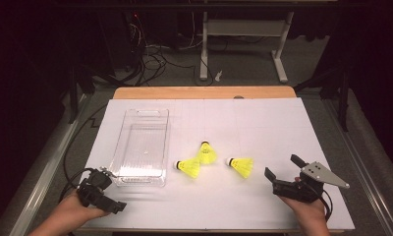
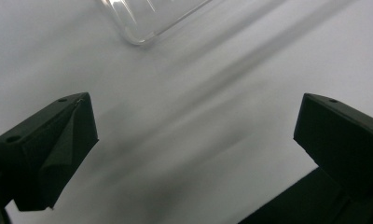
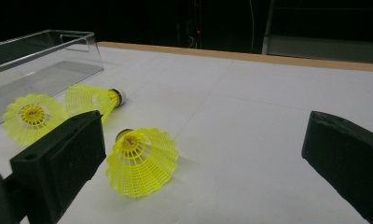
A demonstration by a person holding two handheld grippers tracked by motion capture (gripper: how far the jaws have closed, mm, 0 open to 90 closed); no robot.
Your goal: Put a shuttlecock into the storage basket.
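Observation:
Three yellow shuttlecocks lie on the white table (image 1: 283, 128): one (image 1: 206, 153) with its cork pointing away, one (image 1: 188, 167) touching it with its cork to the left, and one (image 1: 241, 165) apart to the right. My right gripper (image 1: 283, 166) is open just right of that last one. In the right gripper view the nearest shuttlecock (image 3: 140, 161) lies ahead of the open right gripper (image 3: 203, 158), close to its left jaw, with the other two (image 3: 89, 100) (image 3: 31, 116) farther off. My left gripper (image 1: 111, 189) is open near the table's front left, holding nothing.
A clear plastic bin (image 1: 140, 147) with nothing in it stands left of the shuttlecocks. Its corner (image 2: 142, 23) lies just ahead of the left gripper (image 2: 194, 140). In the right gripper view the bin (image 3: 35, 65) is beyond the shuttlecocks. Cables and desk legs lie past the far edge.

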